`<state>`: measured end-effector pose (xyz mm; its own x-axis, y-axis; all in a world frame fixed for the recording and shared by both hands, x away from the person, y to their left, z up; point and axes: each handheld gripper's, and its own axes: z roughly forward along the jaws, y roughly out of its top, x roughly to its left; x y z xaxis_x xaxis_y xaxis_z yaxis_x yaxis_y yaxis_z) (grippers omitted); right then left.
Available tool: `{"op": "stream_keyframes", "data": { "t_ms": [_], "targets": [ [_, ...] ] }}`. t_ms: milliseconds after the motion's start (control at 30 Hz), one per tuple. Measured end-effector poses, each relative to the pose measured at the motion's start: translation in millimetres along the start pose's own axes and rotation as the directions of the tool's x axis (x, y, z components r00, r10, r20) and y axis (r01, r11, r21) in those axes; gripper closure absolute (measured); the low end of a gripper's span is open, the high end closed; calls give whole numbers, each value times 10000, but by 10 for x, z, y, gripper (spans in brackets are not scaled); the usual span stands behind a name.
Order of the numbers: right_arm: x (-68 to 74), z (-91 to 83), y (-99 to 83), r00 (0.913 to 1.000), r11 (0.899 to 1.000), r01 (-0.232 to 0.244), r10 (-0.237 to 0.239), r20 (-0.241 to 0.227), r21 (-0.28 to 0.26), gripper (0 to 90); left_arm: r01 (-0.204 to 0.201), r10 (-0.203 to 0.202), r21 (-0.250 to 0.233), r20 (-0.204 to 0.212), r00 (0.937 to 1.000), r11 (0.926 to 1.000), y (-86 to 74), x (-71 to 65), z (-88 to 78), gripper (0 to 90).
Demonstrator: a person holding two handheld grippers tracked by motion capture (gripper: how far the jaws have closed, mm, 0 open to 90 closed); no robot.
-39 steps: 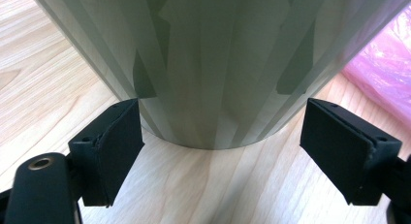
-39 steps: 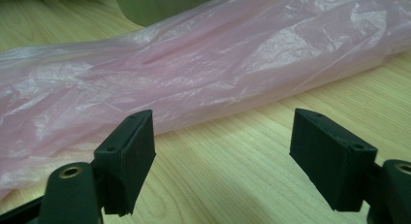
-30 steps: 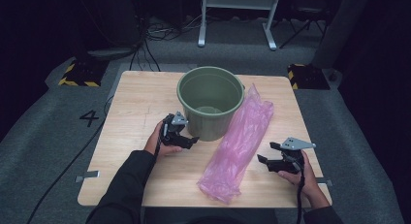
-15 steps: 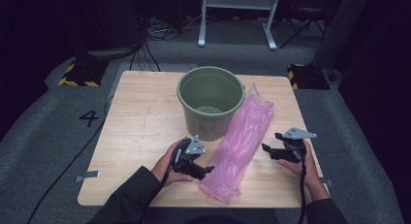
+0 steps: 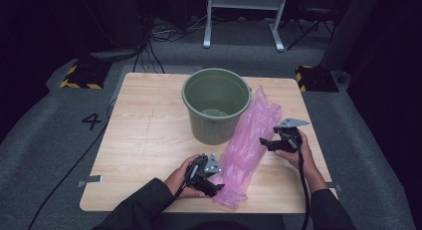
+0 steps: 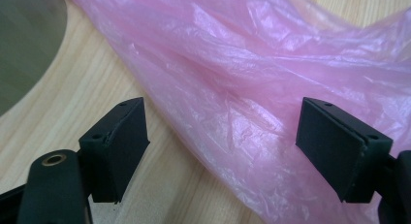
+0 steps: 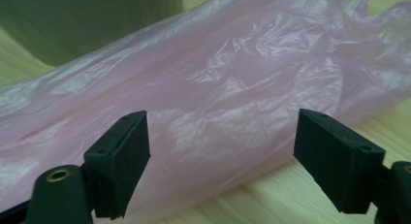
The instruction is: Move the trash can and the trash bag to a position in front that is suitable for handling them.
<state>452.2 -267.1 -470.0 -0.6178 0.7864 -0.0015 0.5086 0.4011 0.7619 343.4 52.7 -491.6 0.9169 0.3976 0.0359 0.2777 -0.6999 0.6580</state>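
Observation:
A long crumpled pink plastic bag (image 5: 251, 135) lies on the wooden table (image 5: 144, 135), running from beside the green bucket (image 5: 216, 108) toward the front edge. My left gripper (image 5: 217, 187) sits low at the bag's near end, open, with the pink film (image 6: 232, 88) lying between its pads and not pinched. My right gripper (image 5: 263, 143) is at the bag's right side about halfway along. It is open too, its jaws having just widened a little, and the bag (image 7: 242, 88) bulges between them untouched.
The bucket stands upright and open at the table's middle back; its wall shows at the upper left in the left gripper view (image 6: 24, 40) and the right gripper view (image 7: 87, 20). Cables and a metal stand (image 5: 244, 16) lie on the floor beyond the table.
My left gripper has moved from beside the bucket toward the front and right, down to the bag's near end. My right gripper has moved inward and away to the bag's side.

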Motion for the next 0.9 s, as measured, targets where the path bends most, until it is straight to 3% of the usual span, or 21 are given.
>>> {"op": "stream_keyframes", "data": {
  "t_ms": [67,133,200,267,433,733,900],
  "targets": [
    [0,72,11,10000,10000,10,-10,22,23,217,42,-42,77,-24,10000,10000,-11,4,0,190],
    [4,115,13,10000,10000,42,-43,74,61,225,18,-18,-15,220,9998,10000,-56,49,0,190],
    [0,218,12,9996,9999,-148,148,246,-22,254,304,-300,-101,386,9988,9995,-99,94,-7,183],
    [2,280,6,9989,9996,-294,292,362,57,257,248,-245,-84,371,9990,9997,-105,103,-12,180],
    [15,380,-8,9964,9985,-473,451,723,286,268,-114,166,-671,771,9969,9977,-195,214,-17,168],
    [43,451,-12,9971,9985,-375,346,683,411,271,244,-207,-790,474,9987,9966,-267,248,-63,165],
    [33,445,-23,9966,9975,-578,553,610,398,292,307,-279,-710,401,9988,9970,-275,245,-76,165]
  ]
}}
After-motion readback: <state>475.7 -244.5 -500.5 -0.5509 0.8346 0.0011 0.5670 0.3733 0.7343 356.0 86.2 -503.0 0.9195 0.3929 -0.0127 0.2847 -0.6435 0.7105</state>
